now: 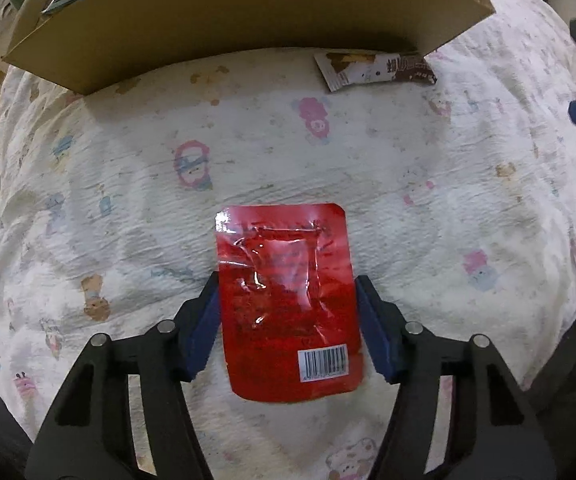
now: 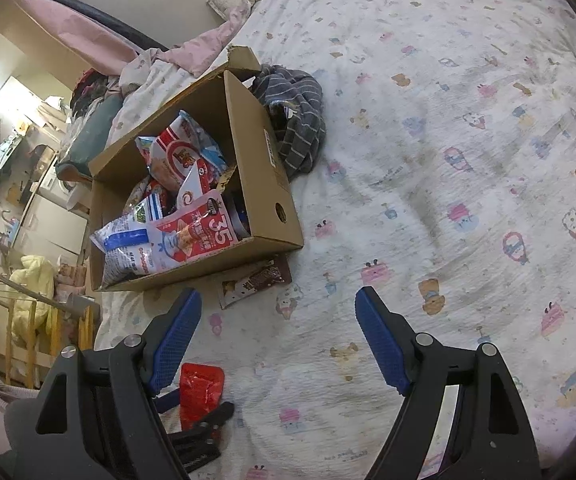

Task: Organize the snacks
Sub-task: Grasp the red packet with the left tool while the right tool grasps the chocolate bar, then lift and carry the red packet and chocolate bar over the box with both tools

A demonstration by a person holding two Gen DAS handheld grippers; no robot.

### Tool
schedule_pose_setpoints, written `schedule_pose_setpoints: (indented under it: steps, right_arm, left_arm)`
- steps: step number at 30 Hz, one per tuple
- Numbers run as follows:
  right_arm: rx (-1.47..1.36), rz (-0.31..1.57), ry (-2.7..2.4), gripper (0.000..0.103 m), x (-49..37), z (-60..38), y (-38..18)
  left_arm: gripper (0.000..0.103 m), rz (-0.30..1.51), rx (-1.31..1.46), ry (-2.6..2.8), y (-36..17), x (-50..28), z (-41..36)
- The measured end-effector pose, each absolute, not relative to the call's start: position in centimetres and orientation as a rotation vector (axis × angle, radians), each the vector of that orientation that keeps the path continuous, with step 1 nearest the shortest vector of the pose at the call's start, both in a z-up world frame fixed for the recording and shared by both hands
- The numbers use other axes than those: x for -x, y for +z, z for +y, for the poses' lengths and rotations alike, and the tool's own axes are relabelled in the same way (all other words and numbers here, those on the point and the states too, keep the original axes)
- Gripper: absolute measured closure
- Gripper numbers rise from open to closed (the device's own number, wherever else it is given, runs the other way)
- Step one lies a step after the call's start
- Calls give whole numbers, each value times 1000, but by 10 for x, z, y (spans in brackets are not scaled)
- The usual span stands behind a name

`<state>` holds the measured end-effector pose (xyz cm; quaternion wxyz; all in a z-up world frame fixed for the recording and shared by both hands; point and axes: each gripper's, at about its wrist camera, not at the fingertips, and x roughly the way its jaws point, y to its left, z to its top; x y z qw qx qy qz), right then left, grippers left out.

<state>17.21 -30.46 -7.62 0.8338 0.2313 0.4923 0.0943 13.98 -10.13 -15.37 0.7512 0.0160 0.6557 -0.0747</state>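
Observation:
A red snack packet (image 1: 288, 300) with a barcode lies flat on the cartoon-print bedsheet. My left gripper (image 1: 288, 280) points down over it, its blue pads against the packet's two long edges. In the right wrist view the same red packet (image 2: 201, 392) shows low on the left, with the left gripper's fingers around it. My right gripper (image 2: 277, 300) hovers open above the sheet with nothing between its fingers. An open cardboard box (image 2: 263, 176) holds several snack bags. A brown and white snack packet (image 2: 253, 282) lies on the sheet at the box's near corner.
The cardboard box (image 1: 227, 32) fills the top of the left wrist view, with the brown and white packet (image 1: 376, 70) beside it. A grey striped cloth (image 2: 296, 120) lies behind the box. Pink bedding is bunched at the far end. The bed's edge and a cluttered floor lie to the left.

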Motion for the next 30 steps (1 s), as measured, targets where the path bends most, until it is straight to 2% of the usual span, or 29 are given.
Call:
schedule_pose_setpoints:
  steps: [4, 5, 7, 9, 12, 18, 22, 30]
  right_arm:
    - [-482, 1049, 197, 20, -172, -302, -80]
    - [-477, 1051, 198, 17, -172, -300, -80]
    - [-447, 1053, 192, 3, -173, -294, -85]
    - [-413, 1055, 184, 0, -174, -287, -89]
    - [-324, 1079, 181, 0, -179, -263, -105]
    - [-166, 1035, 165, 0, -176, -203, -148]
    - [-16, 977, 95, 0, -190, -174, -158]
    - [-33, 1035, 118, 0, -227, -173, -179]
  left_arm:
    - [46, 1428, -37, -178, -141, -140, -97]
    - [46, 1420, -36, -180, -137, -139, -95]
    - [46, 1402, -24, -182, -128, -138, -89]
    - [46, 1379, 2, -170, -117, -139, -78]
    - [46, 1346, 54, -132, -104, -144, -60]
    - [46, 1326, 122, -81, -100, -153, -33]
    - [46, 1324, 148, -62, -99, -151, -21]
    - [46, 1334, 184, -50, -101, -151, -4]
